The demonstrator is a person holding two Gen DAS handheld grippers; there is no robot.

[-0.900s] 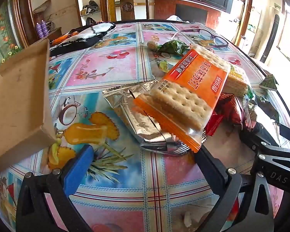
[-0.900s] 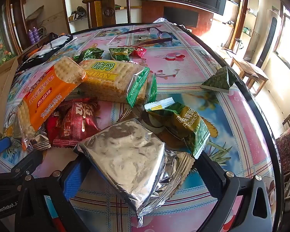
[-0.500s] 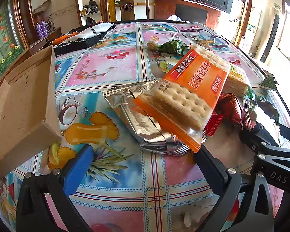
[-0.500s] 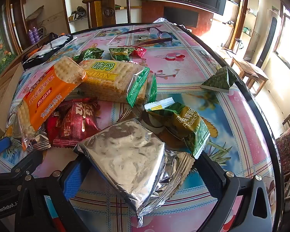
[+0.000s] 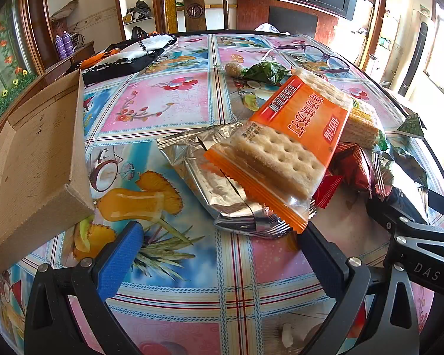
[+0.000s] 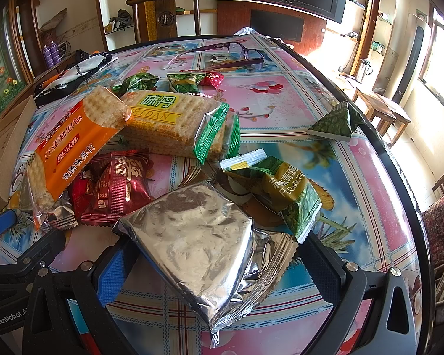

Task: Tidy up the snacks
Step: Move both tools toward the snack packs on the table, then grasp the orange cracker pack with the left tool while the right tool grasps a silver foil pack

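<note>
A heap of snack packs lies on the patterned tablecloth. In the left wrist view an orange cracker pack [image 5: 287, 145] rests on a silver foil pack [image 5: 210, 177], just beyond my open left gripper [image 5: 220, 233]. A brown cardboard box [image 5: 35, 162] stands at the left. In the right wrist view another silver foil pack [image 6: 192, 236] lies between the fingers of my open right gripper [image 6: 214, 247]. Behind it are red packs [image 6: 115, 186], a green garlic-pea pack [image 6: 284, 189] and a green cracker pack [image 6: 177, 121].
A triangular green pack [image 6: 334, 121] sits near the table's right edge. Small green packs [image 6: 180, 81] and glasses [image 6: 236, 54] lie farther back. A black-and-white cloth [image 5: 127, 56] is at the far left, with a wooden chair [image 5: 192, 3] behind the table.
The cardboard box at the left has shifted and turned in the left wrist view. Both grippers and the snack packs have stayed where they were.
</note>
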